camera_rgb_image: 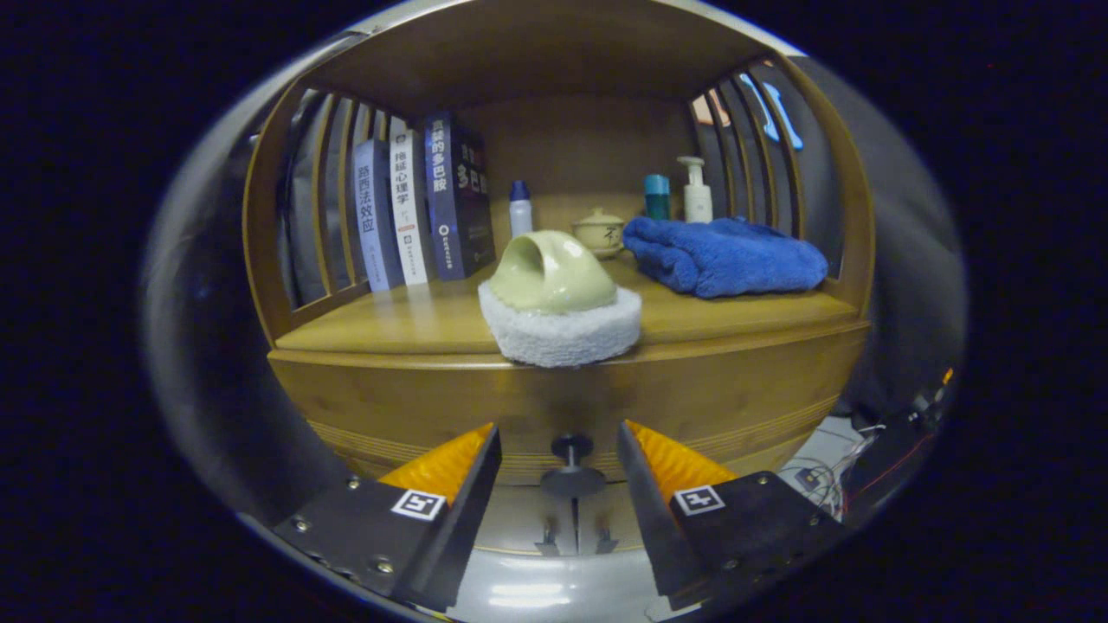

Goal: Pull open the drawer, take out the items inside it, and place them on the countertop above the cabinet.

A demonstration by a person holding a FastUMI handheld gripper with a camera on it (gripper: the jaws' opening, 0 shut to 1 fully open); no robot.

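**Drawer knob lined up, nothing grabbed yet**

Going left to right: upper left of the frame there's a row of books (421,212) standing against the slatted side of the cabinet (710,407), then a small bottle (519,208). Dead centre on the countertop (381,324) sits a scrubbing pad with a glazed-looking handle (558,303), hanging slightly over the front edge. Right of that, a little lidded pot (598,230), two more bottles, and a folded blue towel (723,253)

Down low in the middle is the drawer knob (571,463), between the fingers and a bit ahead of them. The gripper (558,454) is spread wide, holding nothing

My guess on handling: the knob is small, hard, probably slick, so pinch it behind the flared disc and pull straight back. A wooden drawer may stick a little. Can't tell what's inside yet, it's closed
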